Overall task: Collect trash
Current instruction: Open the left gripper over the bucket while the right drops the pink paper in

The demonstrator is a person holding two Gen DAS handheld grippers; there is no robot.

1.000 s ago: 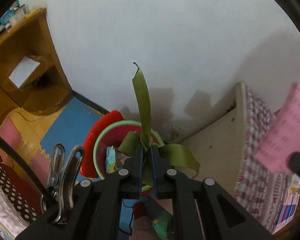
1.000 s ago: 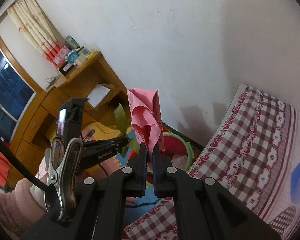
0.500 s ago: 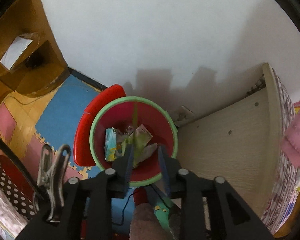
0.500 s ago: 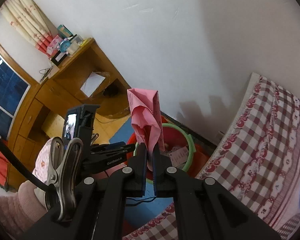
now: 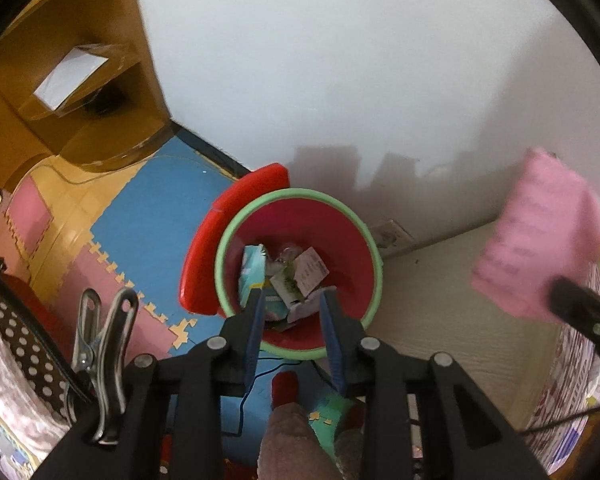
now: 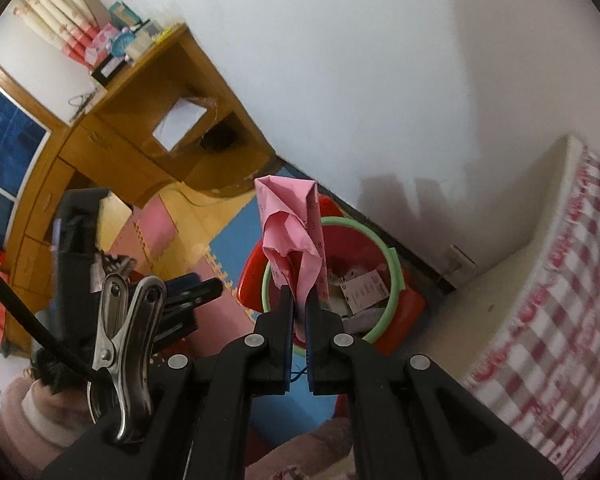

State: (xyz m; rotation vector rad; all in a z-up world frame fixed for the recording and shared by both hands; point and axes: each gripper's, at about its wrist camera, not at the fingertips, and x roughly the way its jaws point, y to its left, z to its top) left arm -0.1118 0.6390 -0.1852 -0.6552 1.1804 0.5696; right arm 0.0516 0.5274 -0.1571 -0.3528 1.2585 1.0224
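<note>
The pink paper stands crumpled and upright at the centre of the right wrist view, its lower end pinched between the pressed-together fingers of the right gripper. In the left wrist view the same paper shows blurred at the right edge of the frame. Just behind and below it in the right view sits the red bin with its green rim, on the floor against the white wall, beside the bed with its red checked cover.

The step in hand looks like dropping this paper in. To do it well, I would carry the right gripper until the paper hangs over the middle of the bin's mouth rather than its near rim, then let go; crumpled paper is light and may drift or cling to a finger, so a low release seems wise.

The left gripper hovers above the bin at lower centre of its frame, fingers spread and holding nothing. Inside lie paper scraps and a pale blue packet.

Printed lines run across the pink paper and a white slip in the bin, but none can be read. The wooden desk fills the upper left.
</note>
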